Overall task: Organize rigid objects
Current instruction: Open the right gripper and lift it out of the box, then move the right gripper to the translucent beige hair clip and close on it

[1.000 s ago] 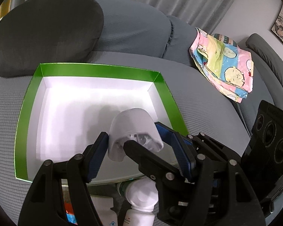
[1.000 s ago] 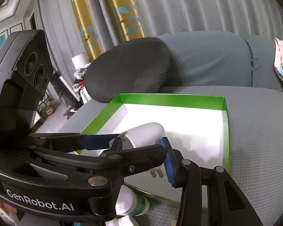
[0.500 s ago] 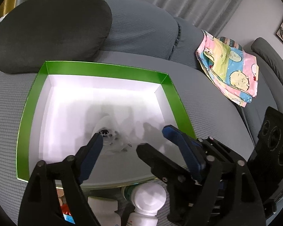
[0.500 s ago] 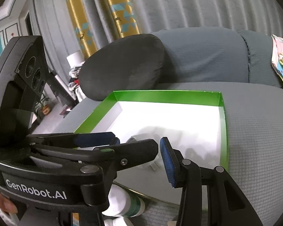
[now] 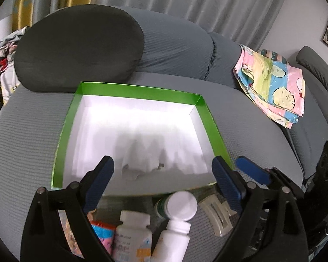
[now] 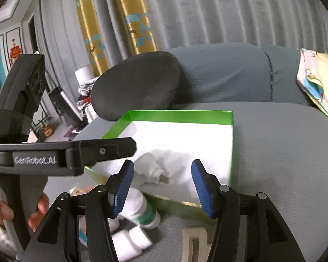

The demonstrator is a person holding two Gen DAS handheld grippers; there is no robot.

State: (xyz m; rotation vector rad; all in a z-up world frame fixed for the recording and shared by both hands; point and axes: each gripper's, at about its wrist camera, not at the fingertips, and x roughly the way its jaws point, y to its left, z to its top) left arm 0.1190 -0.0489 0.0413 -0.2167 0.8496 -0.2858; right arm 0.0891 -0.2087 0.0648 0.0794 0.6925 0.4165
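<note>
A white plug adapter [image 5: 142, 166] lies on the white floor of the green-rimmed box [image 5: 142, 90] near its front wall, also seen in the right wrist view as the plug adapter [image 6: 150, 170] inside the box [image 6: 181, 116]. My left gripper [image 5: 161, 182] hovers over the box's front edge, its jaws opening wide with nothing pressed between them. My right gripper [image 6: 163, 185] is beside it, jaws also opening, the plug lying free beyond the pads. The left gripper's finger [image 6: 111, 150] crosses the right wrist view, and a hand [image 6: 39, 207] holds its handle.
In front of the box on the grey sofa seat lie white bottles [image 5: 181, 205], a beige hair clip [image 5: 216, 215] and a colourful packet [image 5: 102, 231]. A dark cushion [image 5: 76, 48] leans behind the box. A folded patterned cloth [image 5: 273, 87] rests at the right.
Both grippers held the white plug above the box a second ago. It now lies on the box floor, and both pairs of jaws have spread and drawn back towards the front.
</note>
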